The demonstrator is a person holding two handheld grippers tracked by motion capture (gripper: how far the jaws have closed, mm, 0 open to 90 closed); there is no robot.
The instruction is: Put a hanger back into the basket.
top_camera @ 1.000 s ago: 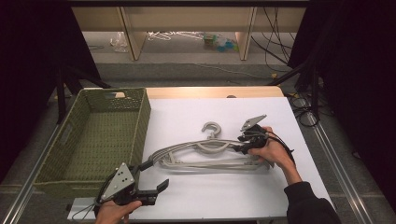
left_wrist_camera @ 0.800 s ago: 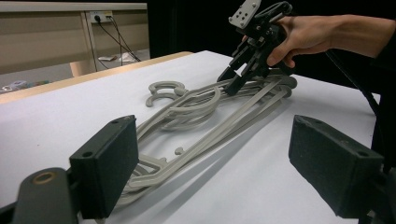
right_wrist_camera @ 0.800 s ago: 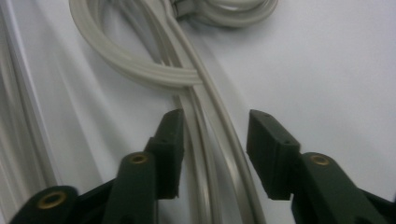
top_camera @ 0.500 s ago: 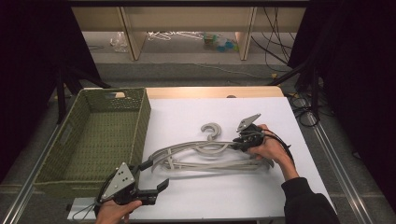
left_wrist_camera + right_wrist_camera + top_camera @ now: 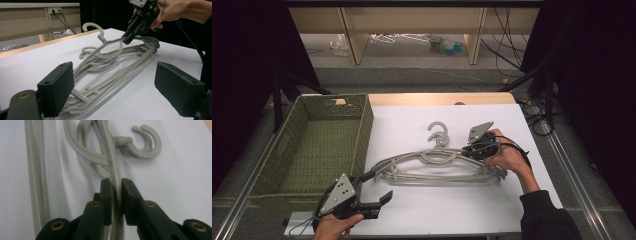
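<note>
Meanwhile right gripper (image 5: 473, 148) pinches top hanger (image 5: 432, 159); left gripper (image 5: 374, 192) gapes near table edge (image 5: 422, 234).

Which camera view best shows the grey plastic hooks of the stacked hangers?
The left gripper view: the grey plastic hooks rise side-on, one above the pile. The right gripper view shows hooks behind the right tongs; the high view shows them from above, small.
</note>
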